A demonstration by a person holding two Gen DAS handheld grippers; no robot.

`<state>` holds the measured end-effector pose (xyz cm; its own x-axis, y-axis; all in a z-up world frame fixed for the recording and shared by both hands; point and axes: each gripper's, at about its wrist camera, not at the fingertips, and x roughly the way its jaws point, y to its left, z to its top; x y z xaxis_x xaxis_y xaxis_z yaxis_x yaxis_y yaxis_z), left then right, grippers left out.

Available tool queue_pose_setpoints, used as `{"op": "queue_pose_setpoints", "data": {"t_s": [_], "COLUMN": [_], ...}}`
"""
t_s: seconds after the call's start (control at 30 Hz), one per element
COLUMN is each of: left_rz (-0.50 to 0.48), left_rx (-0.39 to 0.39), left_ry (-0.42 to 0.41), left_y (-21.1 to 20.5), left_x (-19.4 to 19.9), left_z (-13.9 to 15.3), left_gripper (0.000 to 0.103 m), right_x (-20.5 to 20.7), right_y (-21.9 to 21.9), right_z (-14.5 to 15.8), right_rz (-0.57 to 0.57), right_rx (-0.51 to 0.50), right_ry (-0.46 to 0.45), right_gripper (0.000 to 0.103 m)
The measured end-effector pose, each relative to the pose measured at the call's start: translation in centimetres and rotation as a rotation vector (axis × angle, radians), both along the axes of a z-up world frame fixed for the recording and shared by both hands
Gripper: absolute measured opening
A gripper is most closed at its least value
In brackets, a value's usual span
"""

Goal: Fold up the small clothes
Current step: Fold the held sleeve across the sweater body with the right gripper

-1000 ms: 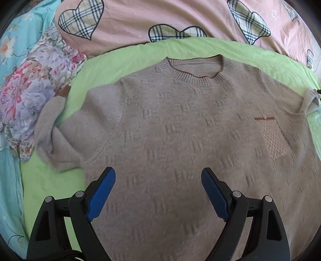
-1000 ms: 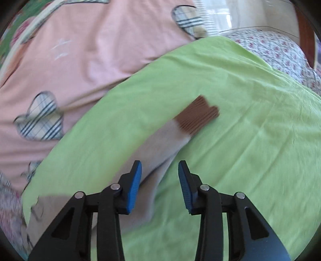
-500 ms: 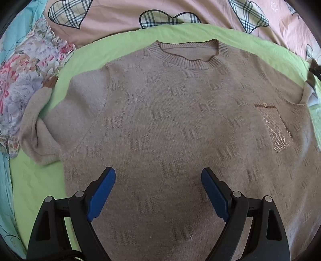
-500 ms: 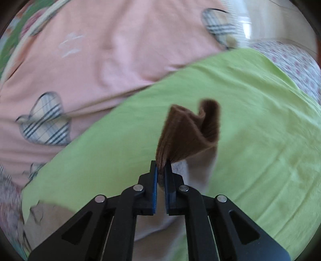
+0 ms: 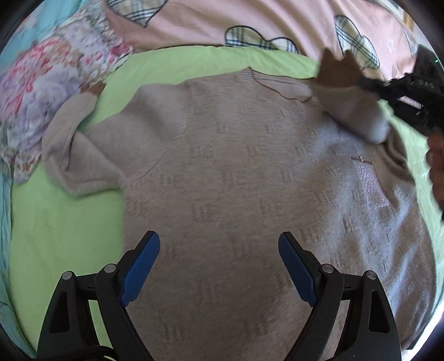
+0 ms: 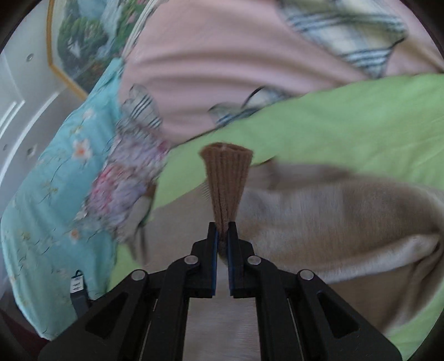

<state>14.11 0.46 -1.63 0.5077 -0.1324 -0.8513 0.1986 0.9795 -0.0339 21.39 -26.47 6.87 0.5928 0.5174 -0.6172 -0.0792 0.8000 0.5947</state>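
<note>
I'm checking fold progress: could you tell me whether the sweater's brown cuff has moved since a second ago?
Yes. The brown cuff is off the green sheet, carried by the right gripper over the sweater.

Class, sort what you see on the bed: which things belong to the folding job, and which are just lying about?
Part of the job:
- sweater
- brown cuff of its sleeve, pinched in the right gripper
- left gripper, open above the sweater's body
- green sheet under the sweater

Just lying about:
- floral cloth
- pink quilt with plaid hearts
- blue flowered bedding
</note>
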Motion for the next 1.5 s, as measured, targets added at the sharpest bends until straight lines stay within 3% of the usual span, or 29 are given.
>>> {"op": "queue_pose_setpoints", "data": {"t_s": [0.17,0.27,0.4,0.53,0.6,0.63,0.7,0.73,0.77,0.9,0.97,1.0,1.07,1.13,1.27,1.37,1.43,1.5], "left_rz": [0.046,0.043,0.029,0.033,0.055,0.059,0.05,0.029,0.011,0.012,0.05,0.064,0.057,0.055,0.068,0.06,0.054,0.048], "left_rx": [-0.093,-0.158,-0.264,-0.361,-0.388,-0.393,-0.395,-0.388,-0.391,-0.362,-0.297,-0.256,-0.298,-0.288,-0.306,-0.28,-0.265,-0.262], "left_ry": [0.026,0.037,0.08,0.152,0.141,0.122,0.089,0.094,0.105,-0.018,-0.089,-0.078,0.02,0.015,0.008,0.022,0.023,0.02], "left_y": [2.5,3.0,2.8,1.6,0.9,0.8,0.0,-0.6,-0.9,0.1,1.6,2.2,3.3,3.2,3.5,3.4,3.1,3.0], "left_x": [0.4,1.5,4.3,8.2,9.9,10.4,11.4,11.9,12.3,10.5,9.9,10.3,11.2,11.0,10.8,10.4,9.8,9.7], "left_z": [0.2,0.2,-0.5,-2.2,-2.5,-2.6,-2.5,-2.7,-2.8,0.1,0.7,0.1,-1.7,-1.9,-1.7,-2.1,-2.3,-2.0], "left_gripper": [0.088,0.088,0.088,0.088,0.088,0.085,0.052,0.017,0.011,0.009,0.009,0.009,0.009,0.009,0.009,0.009,0.009,0.009], "right_x": [2.6,3.2,2.1,-0.8,-2.9,-4.0,-6.0,-7.2,-8.4,-10.8,-11.9,-12.2,-12.1,-11.4,-8.7,-6.4,-5.3,-4.1], "right_y": [8.1,10.6,9.9,7.6,6.4,5.5,4.2,3.5,2.5,-0.1,-2.5,-3.7,-5.7,-7.6,-10.4,-11.3,-11.3,-10.7], "right_z": [-4.7,-7.3,-9.1,-7.6,-6.4,-5.9,-5.0,-4.6,-4.2,-3.0,-2.4,-2.3,-2.3,-2.5,-3.2,-4.8,-6.1,-7.0], "right_rz": [0.128,0.141,0.112,0.045,-0.008,-0.037,-0.098,-0.131,-0.168,-0.288,-0.347,-0.382,-0.436,-0.478,-0.544,-0.526,-0.479,-0.405], "right_rx": [0.088,0.078,0.1,0.095,0.07,0.065,0.045,0.031,0.014,-0.068,-0.107,-0.135,-0.192,-0.238,-0.323,-0.305,-0.276,-0.297], "right_ry": [0.087,0.167,0.238,0.186,0.156,0.139,0.115,0.104,0.091,0.078,0.076,0.083,0.107,0.124,0.175,0.232,0.267,0.301], "right_gripper": [0.007,0.011,0.021,0.027,0.028,0.028,0.029,0.029,0.029,0.03,0.03,0.03,0.033,0.036,0.055,0.061,0.06,0.011]}}
